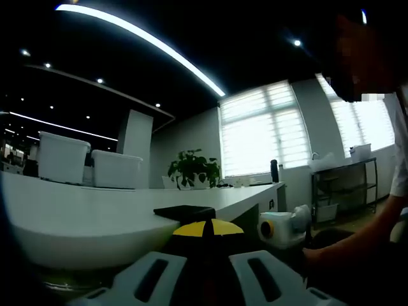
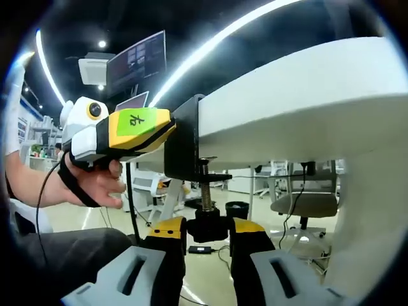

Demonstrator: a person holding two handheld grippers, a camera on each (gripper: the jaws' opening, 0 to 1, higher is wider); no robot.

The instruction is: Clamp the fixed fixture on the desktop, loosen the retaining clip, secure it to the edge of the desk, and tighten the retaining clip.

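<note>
Clamp: the black clamp [image 2: 183, 141] sits hooked over the white bench [image 2: 306, 95] edge, its screw [image 2: 205, 191] hanging below.
Right gripper: your right gripper [image 2: 209, 237] has its fingers closed on the screw's black knob [image 2: 209, 226].
Left gripper: your left gripper [image 2: 124, 131] meets the clamp's upper side; whether its fingers grip, you cannot tell.
Hand: your hand [image 2: 95, 182] holds that gripper.
</note>
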